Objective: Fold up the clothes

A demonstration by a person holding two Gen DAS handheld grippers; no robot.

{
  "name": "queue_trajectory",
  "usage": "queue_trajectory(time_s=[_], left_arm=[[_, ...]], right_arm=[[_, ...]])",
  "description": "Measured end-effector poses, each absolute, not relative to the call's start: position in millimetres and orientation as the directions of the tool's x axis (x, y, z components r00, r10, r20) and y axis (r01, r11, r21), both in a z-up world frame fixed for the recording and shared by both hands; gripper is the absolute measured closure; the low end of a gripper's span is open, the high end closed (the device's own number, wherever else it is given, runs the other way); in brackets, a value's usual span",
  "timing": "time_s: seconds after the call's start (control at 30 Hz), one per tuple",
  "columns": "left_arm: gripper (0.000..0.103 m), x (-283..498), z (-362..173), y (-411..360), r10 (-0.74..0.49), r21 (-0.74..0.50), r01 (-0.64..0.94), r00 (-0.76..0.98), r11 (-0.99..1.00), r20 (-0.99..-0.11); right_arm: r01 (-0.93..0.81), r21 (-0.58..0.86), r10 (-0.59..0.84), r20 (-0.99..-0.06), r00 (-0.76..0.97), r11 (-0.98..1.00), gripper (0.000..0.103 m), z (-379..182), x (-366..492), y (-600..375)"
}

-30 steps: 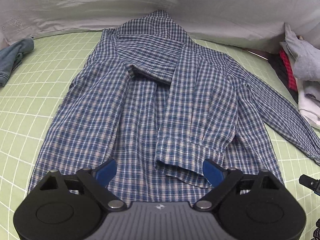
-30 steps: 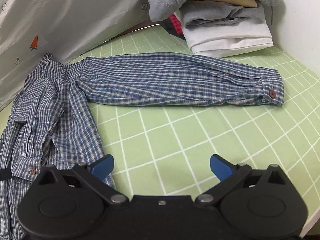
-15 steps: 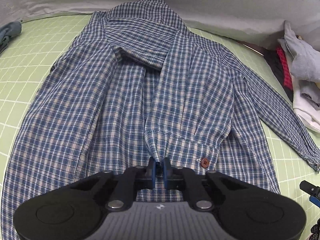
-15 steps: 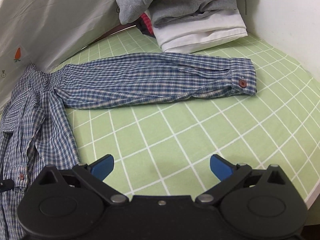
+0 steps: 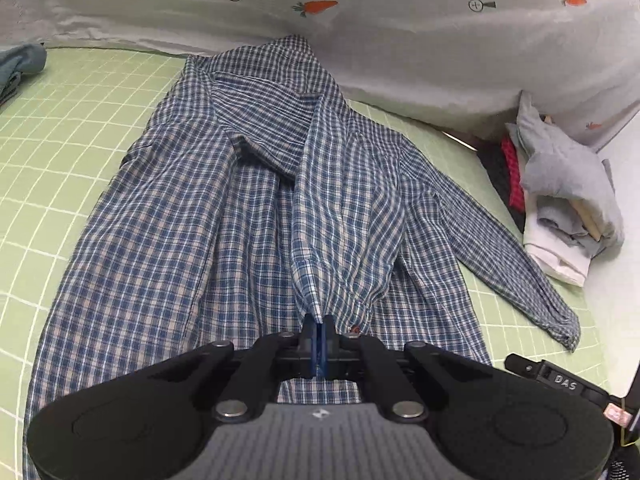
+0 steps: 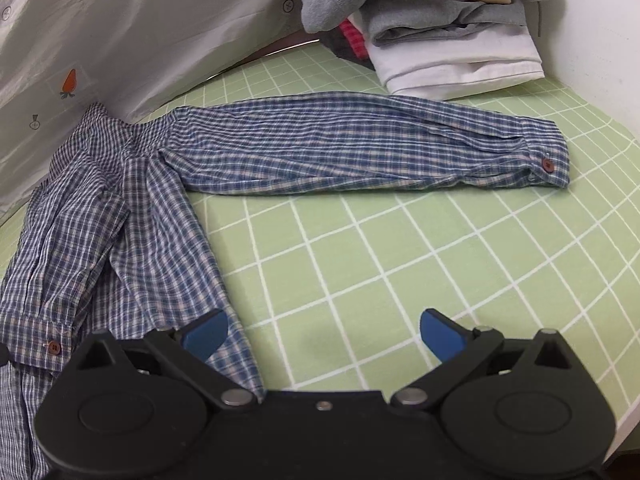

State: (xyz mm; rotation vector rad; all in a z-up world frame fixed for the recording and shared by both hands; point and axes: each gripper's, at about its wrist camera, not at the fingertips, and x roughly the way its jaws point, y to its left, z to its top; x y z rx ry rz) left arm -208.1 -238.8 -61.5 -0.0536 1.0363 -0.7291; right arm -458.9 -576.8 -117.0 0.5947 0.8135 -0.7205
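Observation:
A blue and white plaid shirt point(image 5: 192, 208) lies spread on the green gridded mat point(image 5: 60, 128). One sleeve is folded across the shirt's front, and my left gripper point(image 5: 319, 334) is shut on its cuff, pulling the cloth up into a taut ridge. The other sleeve point(image 6: 360, 148) lies stretched straight out over the mat toward a brown cuff button point(image 6: 547, 165). My right gripper point(image 6: 322, 332) hangs open above the mat point(image 6: 360, 264) beside the shirt's side edge point(image 6: 180, 240), with nothing between its fingers.
A stack of folded clothes point(image 6: 448, 36), grey, tan and white, sits at the mat's far right corner, seen also in the left wrist view as a pile point(image 5: 568, 200). A white sheet with carrot prints point(image 5: 360, 20) rises behind the shirt. Blue denim point(image 5: 20, 68) lies far left.
My left gripper went from open over the folded sleeve's cuff to shut on it, then lifted and drew it back. The right gripper shifted slightly over the mat and stayed open.

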Motion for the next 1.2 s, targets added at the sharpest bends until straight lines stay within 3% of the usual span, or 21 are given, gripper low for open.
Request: queue_trajectory(time_s=[0.5, 1.03, 1.07, 1.2], left_arm=[[0.101, -206.9, -70.0, -111.6, -0.512, -0.409, 0.333, 0.332, 0.850, -0.792], [0.099, -185.0, -121.4, -89.7, -0.468, -0.415, 0.251, 0.209, 0.875, -0.859], [0.095, -181.6, -117.7, -89.4, -0.470, -0.415, 0.254, 0.215, 0.874, -0.856], [0.055, -164.5, -92.8, -95.1, -0.465, -0.394, 0.272, 0.287, 0.878, -0.838]], right_arm=[[0.704, 0.155, -0.288, -0.835, 0.468, 0.693, 0.000, -124.0, -421.8, -502.7], [0.688, 0.051, -0.334, -0.847, 0.414, 0.724, 0.000, -121.9, -411.4, -464.6], [0.691, 0.050, -0.339, -0.844, 0.415, 0.721, 0.000, -120.9, -410.5, -464.9], [0.708, 0.067, -0.364, -0.822, 0.438, 0.703, 0.000, -113.3, -407.6, -469.6]])
